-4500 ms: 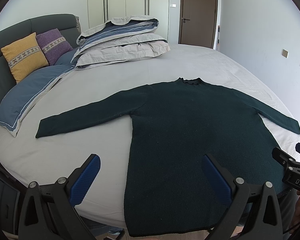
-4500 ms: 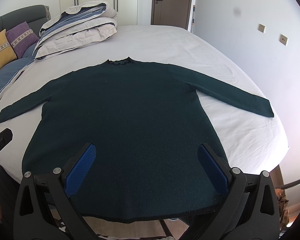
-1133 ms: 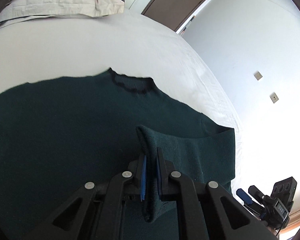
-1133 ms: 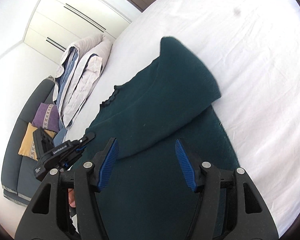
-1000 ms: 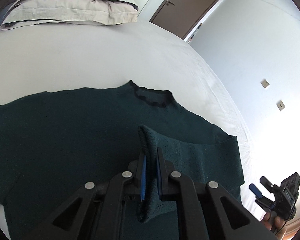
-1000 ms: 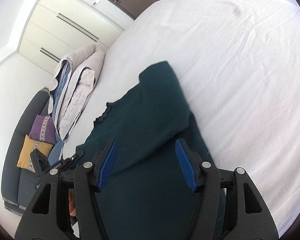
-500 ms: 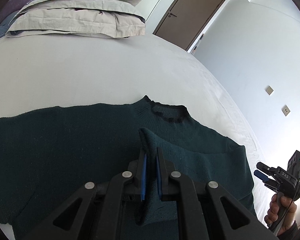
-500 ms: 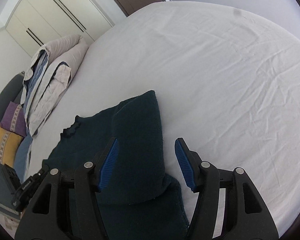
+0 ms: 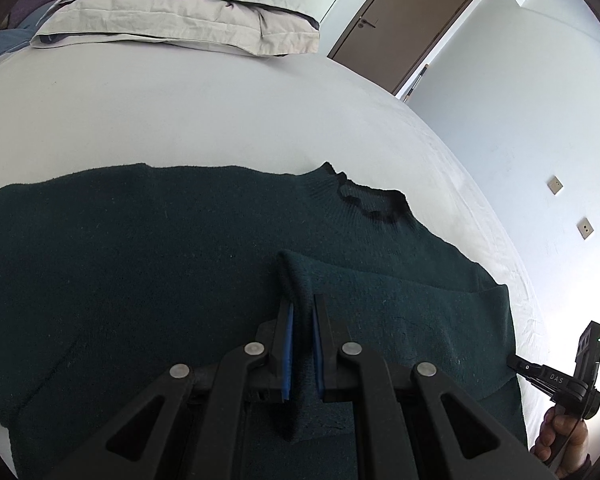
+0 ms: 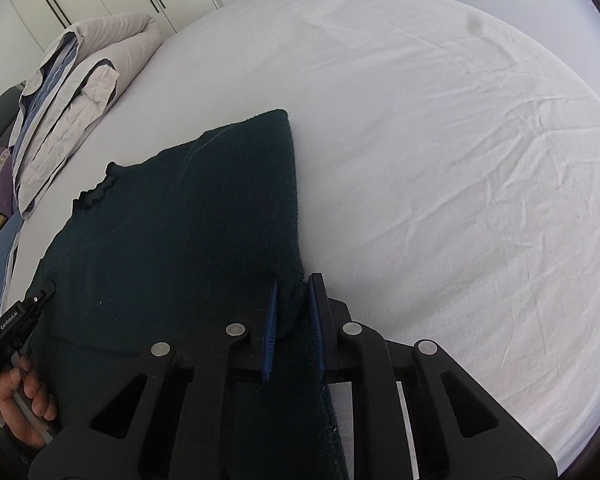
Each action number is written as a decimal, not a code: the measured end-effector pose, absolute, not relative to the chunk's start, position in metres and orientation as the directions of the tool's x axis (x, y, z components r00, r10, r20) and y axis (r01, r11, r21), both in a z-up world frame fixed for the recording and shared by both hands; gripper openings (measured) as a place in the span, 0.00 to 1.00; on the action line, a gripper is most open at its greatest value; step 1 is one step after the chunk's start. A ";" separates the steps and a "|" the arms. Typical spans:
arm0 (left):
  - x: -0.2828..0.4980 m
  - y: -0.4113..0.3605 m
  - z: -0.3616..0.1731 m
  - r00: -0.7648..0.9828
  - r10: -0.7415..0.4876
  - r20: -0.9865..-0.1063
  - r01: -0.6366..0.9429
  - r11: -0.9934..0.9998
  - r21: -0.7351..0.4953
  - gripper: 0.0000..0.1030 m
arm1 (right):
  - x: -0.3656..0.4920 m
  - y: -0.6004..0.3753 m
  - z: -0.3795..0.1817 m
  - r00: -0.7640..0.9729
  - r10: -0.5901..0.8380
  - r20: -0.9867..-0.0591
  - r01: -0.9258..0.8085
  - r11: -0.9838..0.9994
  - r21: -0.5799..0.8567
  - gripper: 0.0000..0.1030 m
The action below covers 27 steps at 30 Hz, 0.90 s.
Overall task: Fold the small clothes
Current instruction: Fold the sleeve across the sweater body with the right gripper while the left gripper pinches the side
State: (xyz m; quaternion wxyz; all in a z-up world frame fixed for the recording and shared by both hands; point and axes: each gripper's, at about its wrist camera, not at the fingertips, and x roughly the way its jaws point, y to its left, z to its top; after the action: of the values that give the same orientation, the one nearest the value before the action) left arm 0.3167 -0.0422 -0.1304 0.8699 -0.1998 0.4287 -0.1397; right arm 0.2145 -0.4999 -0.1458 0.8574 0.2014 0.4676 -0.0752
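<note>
Knitwear fills the left wrist view: a dark green sweater lies flat on the white bed, its ruffled collar pointing toward the brown door. One sleeve is folded across the sweater's body, and the left gripper is clenched on the cuff end of that sleeve, blue pads pressed against a raised ridge of knit. Folded bedding is stacked on the bed well beyond the collar. At the sweater's right edge a hand holds the right gripper, whose tips touch the fabric there.

From the right wrist view, the sweater lies with its folded side edge running straight toward the camera, bare wrinkled sheet just beside it. The right gripper has just been closing, and its blue pads now clasp a bunched bit of the sweater's side edge. Beyond the collar sits the folded bedding. At the sweater's left edge a hand grips the left gripper's handle.
</note>
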 end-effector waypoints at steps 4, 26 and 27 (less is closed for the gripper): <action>0.314 -0.042 -0.138 0.593 -0.412 -0.692 0.068 0.882 -0.467 0.09 | 0.209 -0.507 -0.152 0.577 0.090 -0.812 0.322 0.888 0.327 0.12; 0.310 -0.032 -0.151 0.625 -0.454 -0.635 0.072 0.844 -0.532 0.12 | 0.313 -0.524 -0.137 0.600 -0.054 -0.798 0.376 0.900 0.222 0.18; 0.310 -0.032 -0.151 0.626 -0.453 -0.635 0.072 0.844 -0.531 0.12 | 0.312 -0.524 -0.135 0.605 -0.053 -0.795 0.369 0.903 0.221 0.18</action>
State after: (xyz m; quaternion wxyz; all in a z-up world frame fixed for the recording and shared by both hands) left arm 0.3097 -0.0323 -0.1515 0.8705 -0.2348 0.4054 -0.1509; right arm 0.3124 -0.5239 -0.1351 0.8765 0.1848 0.4279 -0.1203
